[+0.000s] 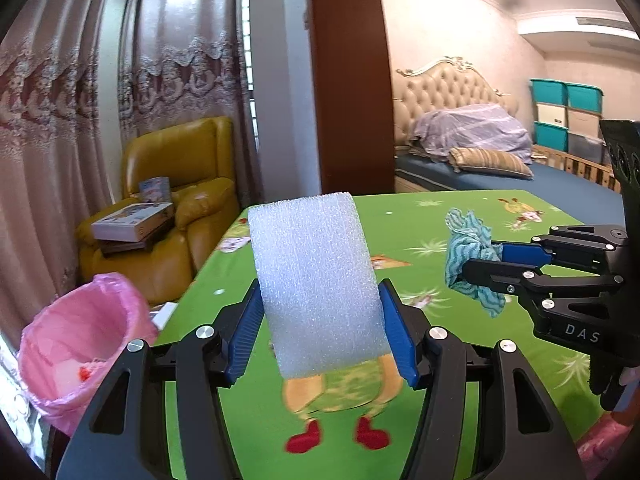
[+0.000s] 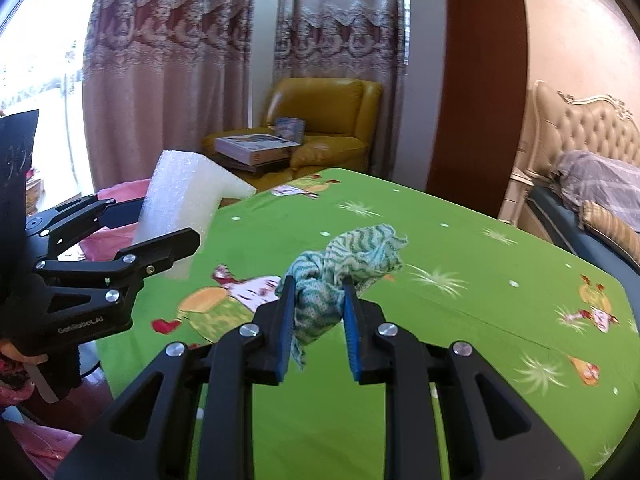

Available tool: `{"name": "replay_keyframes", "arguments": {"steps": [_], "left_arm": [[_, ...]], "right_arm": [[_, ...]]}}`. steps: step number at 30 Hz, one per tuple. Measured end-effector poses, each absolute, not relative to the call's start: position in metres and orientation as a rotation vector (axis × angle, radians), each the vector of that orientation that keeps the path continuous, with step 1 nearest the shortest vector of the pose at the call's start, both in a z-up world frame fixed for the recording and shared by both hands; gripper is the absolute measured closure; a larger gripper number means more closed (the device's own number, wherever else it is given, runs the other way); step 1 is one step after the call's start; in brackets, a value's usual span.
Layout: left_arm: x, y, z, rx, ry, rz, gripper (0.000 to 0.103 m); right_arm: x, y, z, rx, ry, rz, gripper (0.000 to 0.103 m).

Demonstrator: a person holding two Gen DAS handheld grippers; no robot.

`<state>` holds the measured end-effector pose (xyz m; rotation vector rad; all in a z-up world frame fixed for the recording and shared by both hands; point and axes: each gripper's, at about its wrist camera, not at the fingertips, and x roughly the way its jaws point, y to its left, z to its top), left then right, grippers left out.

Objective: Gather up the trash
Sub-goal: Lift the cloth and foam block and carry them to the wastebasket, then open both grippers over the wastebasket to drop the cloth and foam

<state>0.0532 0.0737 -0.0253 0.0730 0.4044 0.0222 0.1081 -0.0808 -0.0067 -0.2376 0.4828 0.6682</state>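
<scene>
Above the green cartoon-print tablecloth [image 1: 400, 236] we see the left gripper [image 1: 320, 336] clenched on a white foam block [image 1: 316, 280], its blue pads [image 1: 396, 340] pressed to the block's two sides. The block stands upright and hides the middle of the table behind it; its lower edge covers the top of a printed cartoon figure, so we cannot tell what that figure is. To the left, below the table edge, a bin lined with a pink trash bag [image 1: 80, 336] stands open (something pale and a red scrap lie inside, too blurred to name), and its far side is cut off by the fisheye rim.

From the right wrist view, the right gripper [image 2: 318, 312] is grasping a crumpled teal-and-white patterned cloth [image 2: 352, 264], held clear of the tablecloth [image 2: 480, 300]. The cloth bunches beyond the fingertips and a loose end hangs between the pads [image 2: 286, 332]. The left gripper [image 2: 160, 236] appears there at the left with the foam block [image 2: 180, 200], and only a sliver of the pink trash bag [image 2: 120, 194] shows behind it.

A yellow leather armchair [image 1: 176, 184] beyond the table holds a flat box [image 1: 132, 220], its print unreadable. The bed [image 1: 500, 172] at right is partly hidden by the right gripper [image 1: 480, 260].
</scene>
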Motion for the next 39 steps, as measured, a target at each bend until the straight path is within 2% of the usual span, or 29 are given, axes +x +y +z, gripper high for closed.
{"name": "replay_keyframes", "arguments": {"steps": [19, 32, 39], "left_arm": [[0.015, 0.175, -0.028, 0.03, 0.418, 0.217, 0.048], [-0.018, 0.284, -0.02, -0.039, 0.452, 0.362, 0.048], [-0.011, 0.334, -0.015, -0.053, 0.478, 0.392, 0.048]], "right_arm": [[0.104, 0.049, -0.004, -0.326, 0.466, 0.927, 0.081], [0.106, 0.15, 0.0, -0.383, 0.484, 1.085, 0.08], [0.118, 0.202, 0.005, -0.397, 0.486, 1.141, 0.079]]}}
